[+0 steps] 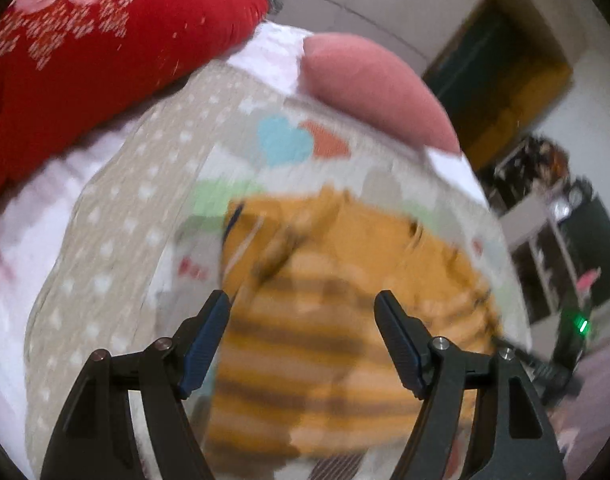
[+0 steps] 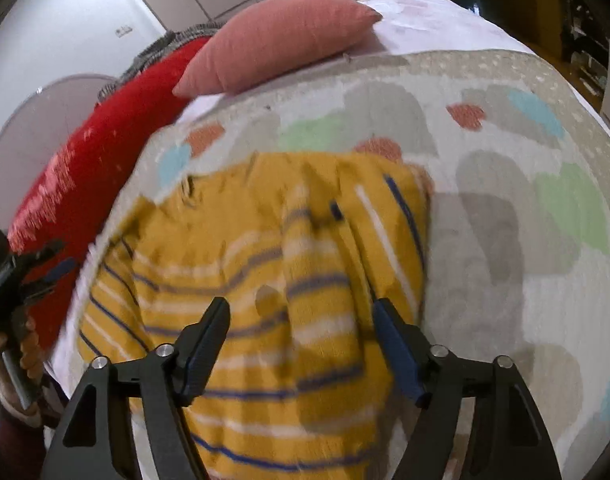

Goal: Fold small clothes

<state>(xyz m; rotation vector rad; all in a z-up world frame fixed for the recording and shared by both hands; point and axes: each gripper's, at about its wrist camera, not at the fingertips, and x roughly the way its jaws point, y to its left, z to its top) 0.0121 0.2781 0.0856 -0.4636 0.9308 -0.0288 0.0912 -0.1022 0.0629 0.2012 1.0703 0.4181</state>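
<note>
Left hand-held gripper (image 1: 303, 304) hung above the near part of the sweater (image 1: 345, 300), fingers spread wide with nothing between them, not touching the cloth as far as the blurred left-wrist view allowed. It pointed across the bed toward the pink pillow (image 1: 379, 92).

Right hand-held gripper (image 2: 301, 312) was posed alike: fingers wide apart, empty, over the near half of the sweater (image 2: 265, 288), aimed toward the pink pillow (image 2: 281, 36). At the left edge of the right-wrist view the other hand-held gripper (image 2: 13, 276) showed dark, beside the sweater's left side, with the person's hand (image 2: 19, 356) wrapped around its handle.

The sweater was mustard yellow with white and dark blue stripes. It lay on a patterned blanket (image 2: 505, 208) spread over the bed. It looked partly folded, a striped sleeve (image 2: 317, 272) laid lengthwise over the body. Long axis ran from the grippers away toward the pink pillow. Which end was the neck could not be told; motion blur softened both views.

A red pillow (image 2: 77, 176) lay left of the pink pillow, beyond the sweater's left side; in the left-wrist view it (image 1: 85, 52) filled the upper left. Shelves (image 1: 545, 240) stood off the bed, well right of the pink pillow.
</note>
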